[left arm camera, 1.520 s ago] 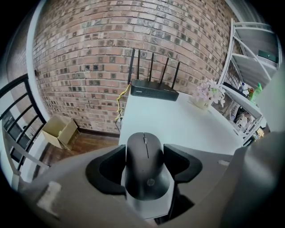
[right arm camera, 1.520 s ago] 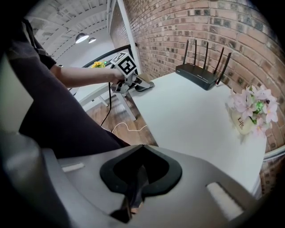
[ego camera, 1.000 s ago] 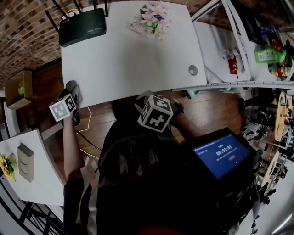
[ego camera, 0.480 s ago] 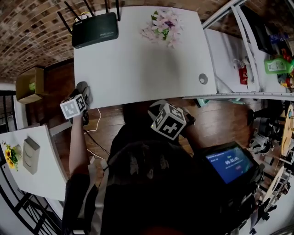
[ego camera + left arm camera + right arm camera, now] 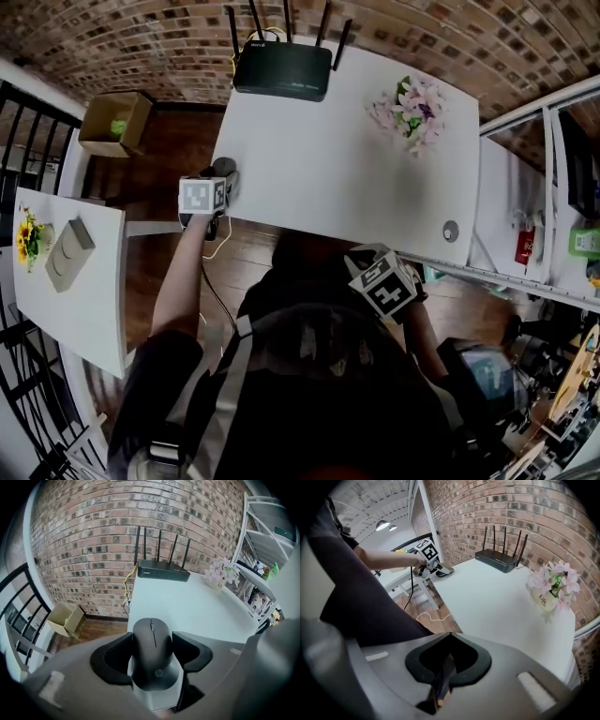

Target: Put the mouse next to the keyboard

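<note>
Black matte mouse (image 5: 152, 660), scroll wheel and grey logo on top, pinched between my left tool's (image 5: 152, 640) jaws at the white table's (image 5: 187, 606) left edge. Right tool (image 5: 446, 662) pressed together, empty, off the table.

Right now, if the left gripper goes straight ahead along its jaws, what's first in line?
Bare white table, then probably the router at its far edge; depth unclear. The left gripper is shut on the mouse.

A black mouse (image 5: 152, 656) carries a round "hp" logo near its rear end. A pale flower pot (image 5: 547, 600) reads "Life" in dark script. White lettering on the router (image 5: 282, 67) is too small to read.
</note>
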`<state>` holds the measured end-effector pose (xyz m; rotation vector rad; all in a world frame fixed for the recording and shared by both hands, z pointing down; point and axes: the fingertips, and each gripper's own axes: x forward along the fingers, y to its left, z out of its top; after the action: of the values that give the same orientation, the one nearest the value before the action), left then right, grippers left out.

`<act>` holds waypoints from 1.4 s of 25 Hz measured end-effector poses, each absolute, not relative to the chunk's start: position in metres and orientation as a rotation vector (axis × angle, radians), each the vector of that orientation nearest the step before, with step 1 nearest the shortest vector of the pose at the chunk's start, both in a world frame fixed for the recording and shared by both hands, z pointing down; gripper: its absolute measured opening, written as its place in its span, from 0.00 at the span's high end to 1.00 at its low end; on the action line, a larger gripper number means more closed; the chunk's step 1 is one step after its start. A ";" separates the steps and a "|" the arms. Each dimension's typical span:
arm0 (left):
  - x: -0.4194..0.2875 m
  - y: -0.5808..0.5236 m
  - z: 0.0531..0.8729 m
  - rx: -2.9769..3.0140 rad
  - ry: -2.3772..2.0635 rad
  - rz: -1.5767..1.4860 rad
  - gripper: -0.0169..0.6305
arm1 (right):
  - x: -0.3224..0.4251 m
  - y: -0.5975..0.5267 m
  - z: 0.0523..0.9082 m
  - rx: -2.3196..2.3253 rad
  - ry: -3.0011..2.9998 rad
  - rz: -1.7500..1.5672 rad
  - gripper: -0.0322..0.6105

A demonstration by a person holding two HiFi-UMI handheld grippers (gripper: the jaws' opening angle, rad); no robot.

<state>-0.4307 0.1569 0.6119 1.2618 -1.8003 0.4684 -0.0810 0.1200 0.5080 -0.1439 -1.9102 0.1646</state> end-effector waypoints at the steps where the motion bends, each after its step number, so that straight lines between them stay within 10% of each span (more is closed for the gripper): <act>1: -0.430 0.156 0.612 1.264 -1.794 0.480 0.55 | -0.080 0.118 0.507 -0.144 -1.910 0.165 0.94; 35: -0.442 0.155 0.612 1.227 -1.810 0.359 0.55 | -0.143 0.139 0.498 -0.197 -2.006 0.356 0.94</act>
<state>-0.4425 0.1553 0.6115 1.2272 -1.8101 0.3594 -0.1425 0.1388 0.4976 -0.1971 -2.0061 0.3558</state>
